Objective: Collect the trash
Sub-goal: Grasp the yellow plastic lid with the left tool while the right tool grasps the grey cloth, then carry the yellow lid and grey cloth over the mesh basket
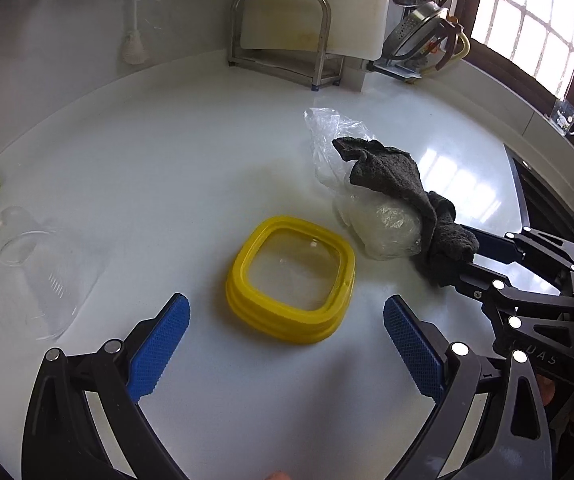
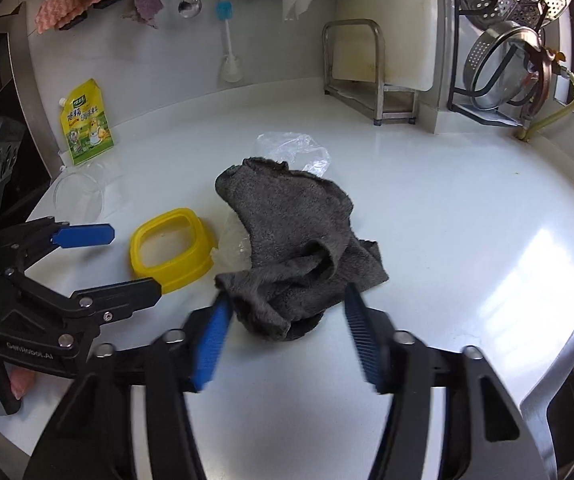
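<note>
Both grippers hover over the white counter [image 1: 175,168]: the right gripper [image 2: 287,332] straddles the near edge of the grey rag [image 2: 287,240], pads not yet pressing, while the left gripper [image 1: 287,340] gapes wide and empty just before the yellow lid [image 1: 291,280], left of the rag; gathering is starting, and next the right jaws should pinch the cloth

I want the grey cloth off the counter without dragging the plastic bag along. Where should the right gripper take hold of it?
Grip the bunched fold at the near end of the grey cloth, which already lies between the open fingers of the right gripper. Come from above on the near side: that end stands up in a thick ridge, while the far end drapes over the plastic bag.
</note>
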Demonstrator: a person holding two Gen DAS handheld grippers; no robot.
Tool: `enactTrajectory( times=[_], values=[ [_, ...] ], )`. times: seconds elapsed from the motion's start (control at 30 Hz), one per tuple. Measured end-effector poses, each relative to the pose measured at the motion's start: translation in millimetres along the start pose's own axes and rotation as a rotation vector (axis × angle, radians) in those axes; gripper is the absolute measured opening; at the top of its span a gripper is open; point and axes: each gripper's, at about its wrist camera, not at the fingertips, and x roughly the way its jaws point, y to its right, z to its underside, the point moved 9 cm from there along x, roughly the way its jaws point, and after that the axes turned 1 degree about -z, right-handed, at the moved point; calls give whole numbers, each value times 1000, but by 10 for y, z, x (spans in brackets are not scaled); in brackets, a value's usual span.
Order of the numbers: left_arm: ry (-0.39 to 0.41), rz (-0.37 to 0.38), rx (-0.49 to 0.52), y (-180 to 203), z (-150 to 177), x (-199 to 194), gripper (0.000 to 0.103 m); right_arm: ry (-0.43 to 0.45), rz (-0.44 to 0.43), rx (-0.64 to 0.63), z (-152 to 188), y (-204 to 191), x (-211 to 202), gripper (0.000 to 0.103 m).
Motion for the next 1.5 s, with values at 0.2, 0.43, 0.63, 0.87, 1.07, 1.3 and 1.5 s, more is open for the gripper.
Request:
enactTrajectory(
  times=[0.2,0.43,0.63,0.87,1.07,1.3,1.5],
  values=[
    [-12,4,17,41,-53,101,95,40,-49,54,17,113,-188,10],
    [-13,-5,42,61,-59,156,80,149,-100,111,-129,230,-528,9],
    [-12,-12,64,75,-96,190,71,210,-104,120,-278,271,-727,9],
    [6,-17,45,25,-100,139,66,275,-107,124,-412,273,-903,9],
    [69,-45,25,-1,-128,-132,66,331,-106,89,-709,220,-1126,9],
    [106,-64,17,43,7,-459,66,397,-105,44,-956,59,-1483,9],
    [122,-64,12,128,109,-700,66,431,-110,20,-1072,-77,-1757,9]
  ],
)
